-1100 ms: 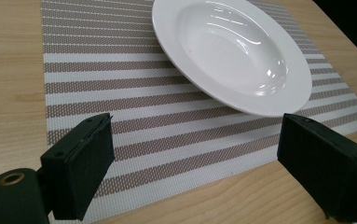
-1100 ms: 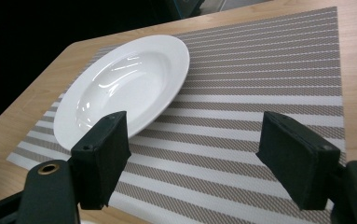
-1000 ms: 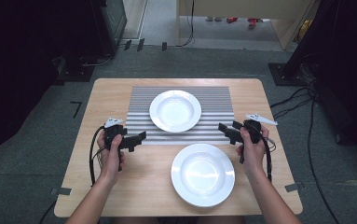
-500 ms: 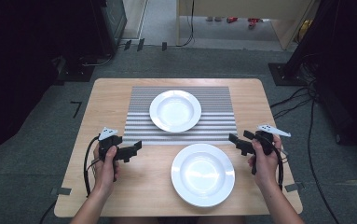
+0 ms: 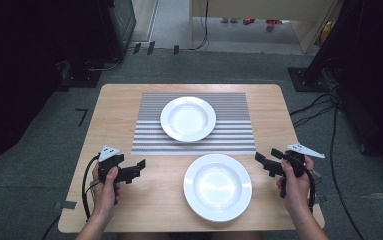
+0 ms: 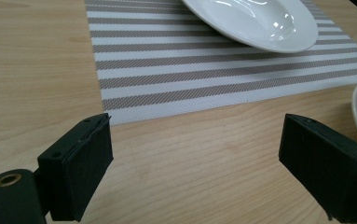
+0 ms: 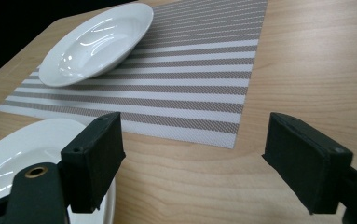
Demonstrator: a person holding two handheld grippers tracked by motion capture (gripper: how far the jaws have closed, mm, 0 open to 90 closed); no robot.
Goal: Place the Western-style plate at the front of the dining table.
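Both claws, left [image 5: 138, 168] and right [image 5: 262, 161], gape wide, holding nothing.

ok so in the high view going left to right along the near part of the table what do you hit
left gripper → near white plate → right gripper

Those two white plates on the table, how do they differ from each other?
The far plate lies on the striped placemat; the near plate lies on the bare wooden table, just off the mat. The near plate sits between the left gripper and right gripper; the far plate lies beyond them. Both are round, white, glossy, empty and right side up.
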